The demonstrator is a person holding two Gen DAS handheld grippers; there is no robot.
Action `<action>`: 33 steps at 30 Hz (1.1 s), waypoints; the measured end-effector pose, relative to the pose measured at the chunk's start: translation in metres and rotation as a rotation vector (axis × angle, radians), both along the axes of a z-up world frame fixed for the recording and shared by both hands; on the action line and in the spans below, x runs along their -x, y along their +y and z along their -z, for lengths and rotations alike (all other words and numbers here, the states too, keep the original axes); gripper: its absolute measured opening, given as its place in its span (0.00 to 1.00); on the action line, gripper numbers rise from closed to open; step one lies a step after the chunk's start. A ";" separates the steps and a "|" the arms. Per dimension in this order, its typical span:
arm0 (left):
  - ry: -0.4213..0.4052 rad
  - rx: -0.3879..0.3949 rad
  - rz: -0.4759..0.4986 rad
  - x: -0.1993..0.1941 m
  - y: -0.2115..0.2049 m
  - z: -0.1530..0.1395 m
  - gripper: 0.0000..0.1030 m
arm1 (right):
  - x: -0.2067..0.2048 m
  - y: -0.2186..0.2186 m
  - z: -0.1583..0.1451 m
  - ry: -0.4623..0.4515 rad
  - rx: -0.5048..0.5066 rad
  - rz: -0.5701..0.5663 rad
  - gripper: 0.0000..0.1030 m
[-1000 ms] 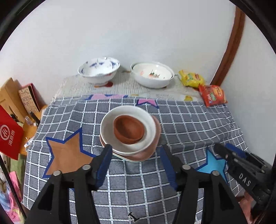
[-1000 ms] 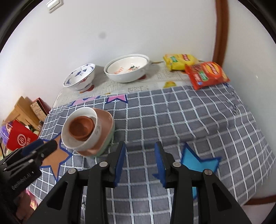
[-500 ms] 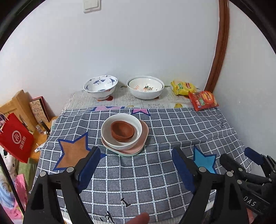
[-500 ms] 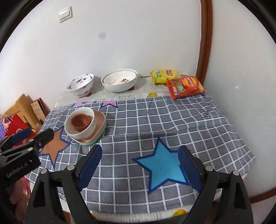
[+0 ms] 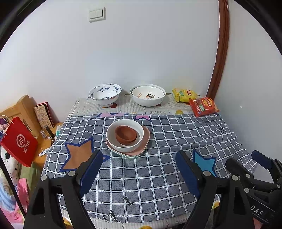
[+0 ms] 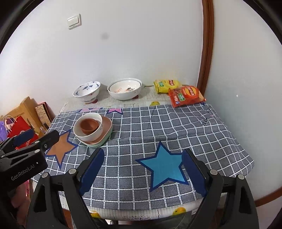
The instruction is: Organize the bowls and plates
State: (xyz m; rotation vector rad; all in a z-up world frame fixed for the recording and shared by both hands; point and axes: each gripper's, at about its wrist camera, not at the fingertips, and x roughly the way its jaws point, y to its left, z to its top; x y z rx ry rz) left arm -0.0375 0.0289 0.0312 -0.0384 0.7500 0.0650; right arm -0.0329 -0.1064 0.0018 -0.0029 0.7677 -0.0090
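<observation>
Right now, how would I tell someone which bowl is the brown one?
Find the checked grey tablecloth; near its middle sits a stack on a pink plate. The brown bowl nests inside the white bowl there, the only unglazed-looking, earthy one.

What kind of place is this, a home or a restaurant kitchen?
Most likely a home, a small table in a room corner. A checked tablecloth with star patches covers it, snack packets lie by the wall, and a red shopping bag and a wall light switch suggest a lived-in room.
</observation>
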 end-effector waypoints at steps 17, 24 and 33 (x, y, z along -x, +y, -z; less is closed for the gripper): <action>-0.004 0.009 0.013 0.005 0.001 -0.004 0.81 | 0.006 0.002 -0.006 -0.011 0.002 0.008 0.86; 0.000 0.005 0.013 0.005 0.001 -0.003 0.81 | 0.007 0.004 -0.007 -0.014 0.006 0.007 0.86; 0.005 0.006 0.015 0.004 0.002 -0.001 0.81 | 0.007 0.004 -0.008 -0.015 0.009 0.007 0.86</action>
